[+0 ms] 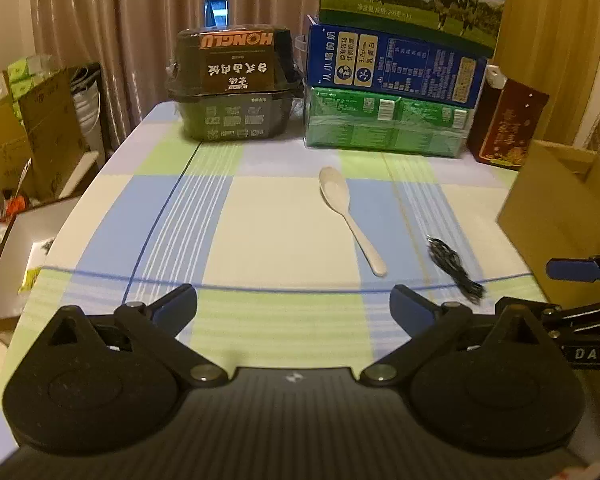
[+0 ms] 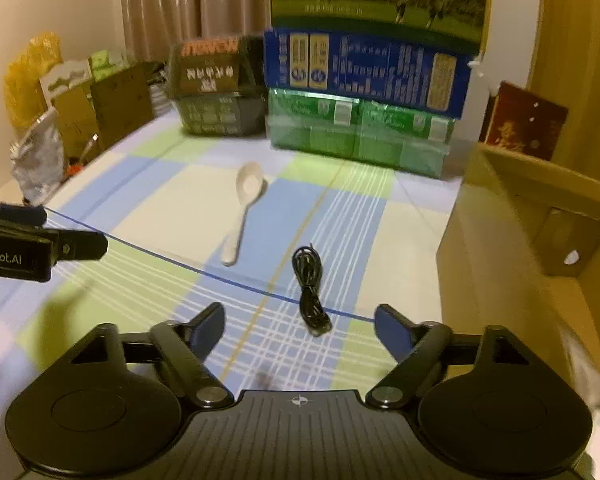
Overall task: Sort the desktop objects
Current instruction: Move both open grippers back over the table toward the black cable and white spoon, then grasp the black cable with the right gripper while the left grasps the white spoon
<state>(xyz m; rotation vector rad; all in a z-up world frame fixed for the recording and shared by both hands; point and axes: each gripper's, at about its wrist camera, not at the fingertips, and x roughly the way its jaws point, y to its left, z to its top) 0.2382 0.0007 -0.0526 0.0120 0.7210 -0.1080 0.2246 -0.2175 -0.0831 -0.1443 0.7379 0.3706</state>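
Observation:
A white plastic spoon lies on the checked tablecloth, bowl away from me, and shows in the right wrist view too. Right of it lies a coiled black cable, seen again in the right wrist view. My left gripper hangs open above the cloth, short of the spoon, nothing between its fingers. My right gripper is open, and the cable's near end lies on the cloth between its fingertips, apart from both pads. An open cardboard box stands at the right.
At the back stand a black food container and stacked milk cartons, blue on green. A red box leans at the back right. Cardboard boxes and bags crowd the floor left of the table.

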